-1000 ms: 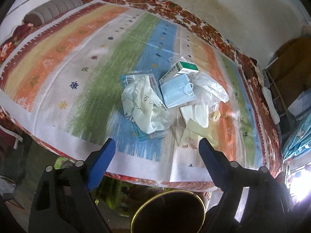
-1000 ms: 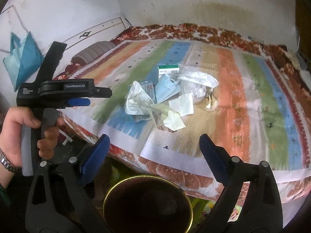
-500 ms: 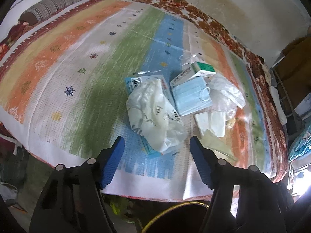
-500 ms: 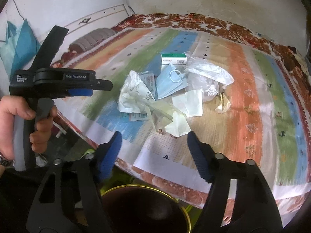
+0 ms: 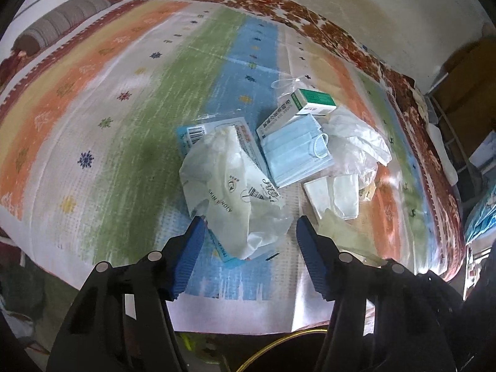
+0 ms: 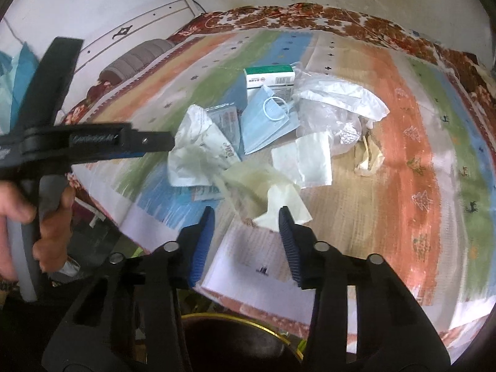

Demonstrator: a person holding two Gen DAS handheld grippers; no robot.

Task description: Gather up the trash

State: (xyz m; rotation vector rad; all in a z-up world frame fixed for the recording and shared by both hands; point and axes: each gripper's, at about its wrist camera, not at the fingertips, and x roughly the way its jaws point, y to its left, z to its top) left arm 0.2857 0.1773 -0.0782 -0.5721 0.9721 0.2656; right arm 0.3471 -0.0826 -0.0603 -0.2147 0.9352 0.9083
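Closing in since a moment ago, the left gripper (image 5: pixel 248 232), jaws apart, now brackets the crumpled white wrapper (image 5: pixel 235 189) on the striped bedspread (image 5: pixel 93 108), while the right gripper (image 6: pixel 246 217), narrowed but unclosed, frames the pale glove (image 6: pixel 279 198), so both grabs look imminent.

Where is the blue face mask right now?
The blue face mask lies on the striped bedspread mid-pile, its far edge against the green-and-white box, right of the crumpled white wrapper.
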